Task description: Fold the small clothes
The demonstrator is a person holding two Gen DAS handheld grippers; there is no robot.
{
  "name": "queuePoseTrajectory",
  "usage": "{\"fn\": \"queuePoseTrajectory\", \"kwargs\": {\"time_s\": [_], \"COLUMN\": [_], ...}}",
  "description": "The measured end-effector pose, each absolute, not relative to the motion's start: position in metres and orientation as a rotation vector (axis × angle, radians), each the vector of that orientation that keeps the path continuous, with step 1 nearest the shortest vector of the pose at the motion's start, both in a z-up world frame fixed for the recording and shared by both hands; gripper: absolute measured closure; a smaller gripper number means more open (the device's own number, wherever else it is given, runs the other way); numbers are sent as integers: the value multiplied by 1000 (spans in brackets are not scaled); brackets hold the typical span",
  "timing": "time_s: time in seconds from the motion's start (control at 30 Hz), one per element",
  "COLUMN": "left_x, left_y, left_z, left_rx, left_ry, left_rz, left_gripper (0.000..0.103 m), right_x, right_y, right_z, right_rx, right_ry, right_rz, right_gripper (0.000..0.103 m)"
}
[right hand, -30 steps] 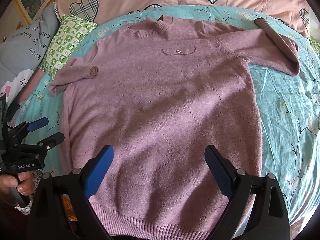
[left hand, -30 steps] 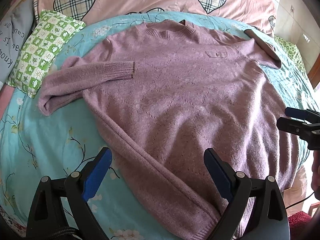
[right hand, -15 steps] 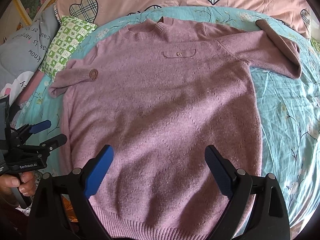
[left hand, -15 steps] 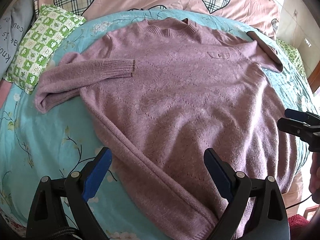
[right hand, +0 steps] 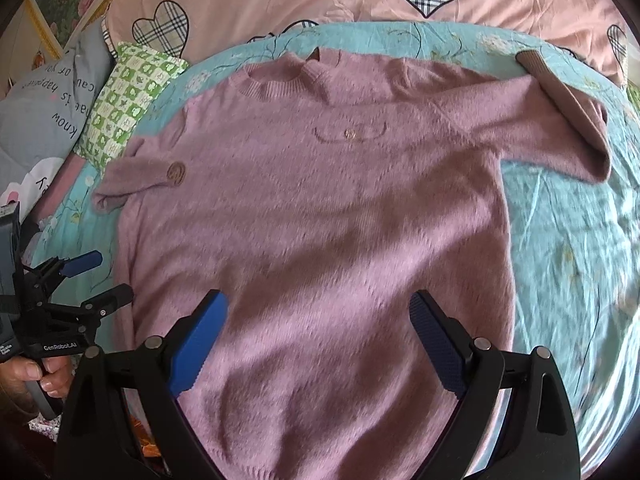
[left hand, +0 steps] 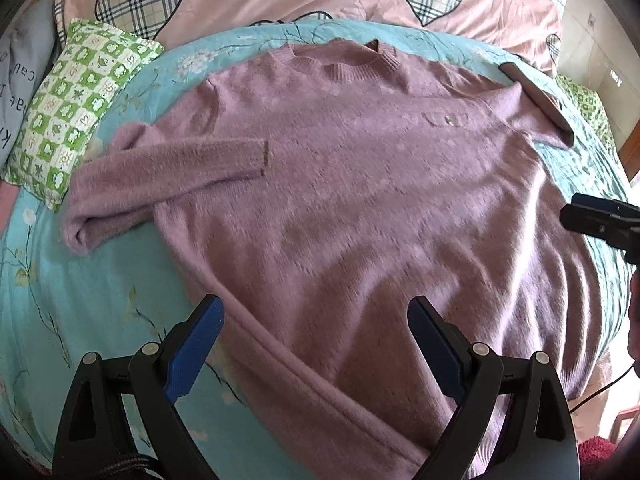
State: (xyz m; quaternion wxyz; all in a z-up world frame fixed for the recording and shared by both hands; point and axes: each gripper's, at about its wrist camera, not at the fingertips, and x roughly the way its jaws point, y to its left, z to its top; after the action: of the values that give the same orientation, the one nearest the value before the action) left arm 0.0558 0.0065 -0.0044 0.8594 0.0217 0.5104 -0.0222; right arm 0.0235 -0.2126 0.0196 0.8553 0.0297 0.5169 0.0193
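Looking along the left gripper point(left hand: 314, 342), its blue-padded fingers stand wide apart with nothing between them, poised above the lower side seam of a fuzzy mauve knitted sweater point(left hand: 360, 208) that lies face up on a turquoise floral bedsheet point(left hand: 80, 300). One sleeve point(left hand: 168, 168) is already doubled back so that its ribbed cuff rests on the chest, while the opposite sleeve point(left hand: 536, 100) stretches outward with its cuff turned over. A green-and-white checked pillow point(left hand: 76, 108) sits just beside the folded sleeve, and the right gripper point(left hand: 600, 224) shows at the frame's edge, near the garment's far side. From the right wrist view, the right gripper point(right hand: 318, 344) is likewise spread fully and grips nothing, hovering above the sweater's point(right hand: 320, 220) lower body near the hem; the left gripper point(right hand: 86, 280) appears beside the garment's edge, also parted. The folding seems to be at an early stage, with the outstretched sleeve point(right hand: 560, 128) still to be brought across; the next move probably calls for lowering onto cloth and pinching a single layer cleanly. No containers are visible in either view.
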Motion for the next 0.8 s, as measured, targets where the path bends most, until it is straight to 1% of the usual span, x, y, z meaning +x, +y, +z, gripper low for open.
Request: {"fn": "queuePoseTrajectory", "kwargs": {"time_s": [0.47,0.6,0.8], "left_x": [141,166,195], "left_y": [33,38,38], "left_z": [13,11,-2], "left_rx": [41,36,11], "left_ry": [1049,1058,1098], "left_rz": [24,50,75], "left_gripper": [9,9,9], "right_x": [111,135,164], "right_y": [-258,-291,-361], "right_z": [54,56,75], "right_rx": [43,56,35], "right_ry": [987,972,893], "right_rz": [24,-29,-197], "right_gripper": [10,10,11]}}
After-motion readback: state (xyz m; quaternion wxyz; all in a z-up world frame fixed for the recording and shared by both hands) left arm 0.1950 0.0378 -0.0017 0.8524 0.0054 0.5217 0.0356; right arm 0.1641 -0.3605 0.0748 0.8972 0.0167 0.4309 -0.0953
